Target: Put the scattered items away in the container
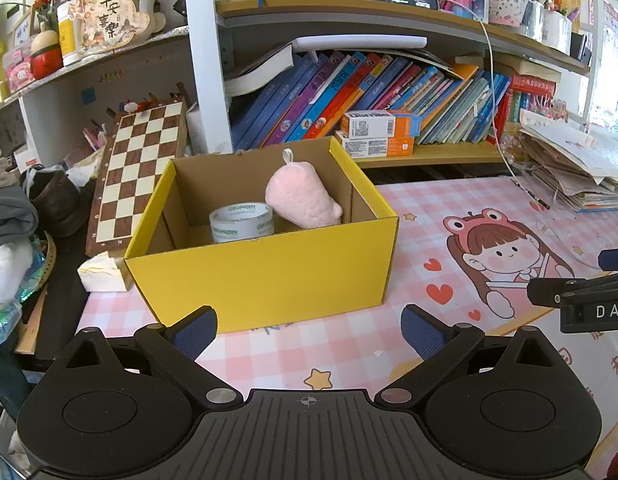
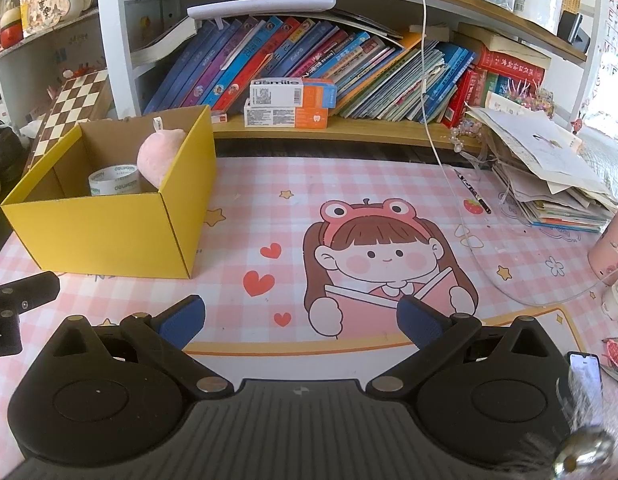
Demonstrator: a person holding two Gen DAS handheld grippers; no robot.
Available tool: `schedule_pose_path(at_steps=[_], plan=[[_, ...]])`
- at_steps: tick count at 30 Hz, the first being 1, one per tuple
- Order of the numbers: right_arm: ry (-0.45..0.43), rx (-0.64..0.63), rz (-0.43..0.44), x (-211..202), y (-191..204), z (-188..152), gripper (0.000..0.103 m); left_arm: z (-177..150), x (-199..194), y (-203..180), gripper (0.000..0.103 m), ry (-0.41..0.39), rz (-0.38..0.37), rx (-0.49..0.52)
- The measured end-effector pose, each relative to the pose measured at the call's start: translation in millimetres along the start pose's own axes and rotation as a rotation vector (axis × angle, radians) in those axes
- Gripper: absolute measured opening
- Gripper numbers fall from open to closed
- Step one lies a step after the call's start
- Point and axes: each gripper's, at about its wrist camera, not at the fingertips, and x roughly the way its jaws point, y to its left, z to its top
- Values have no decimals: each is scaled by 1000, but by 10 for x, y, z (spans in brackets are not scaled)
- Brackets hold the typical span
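Yellow box loaded, both grippers hanging back empty

The yellow cardboard box (image 1: 265,272) sits on the pink checked desk mat (image 2: 349,184) with a roll of clear tape (image 1: 242,222) and a pink plush toy (image 1: 299,196) inside, the plush leaning against the right wall, just beside the tape. The left gripper (image 1: 309,330) is spread wide, holding nothing, facing the box's front. The right gripper (image 2: 301,320) is just as wide and empty (over the cartoon girl print). A black pen (image 2: 473,192) lies near the paper pile (image 2: 549,168).

Black tool (image 1: 309,330) bodies, blue ribbed pads (image 2: 181,322), silver pivot screws.
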Motion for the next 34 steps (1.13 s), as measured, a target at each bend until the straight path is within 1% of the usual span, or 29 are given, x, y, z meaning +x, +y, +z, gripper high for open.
schedule_pose_path(at_steps=[23,34], plan=[[6,2,1,-3,22,-16,103,-6,-4,-6,100,2,-4,-6],[12,2,1,1,50,-23,103,-18,-51,2,100,-25,-40,-19]])
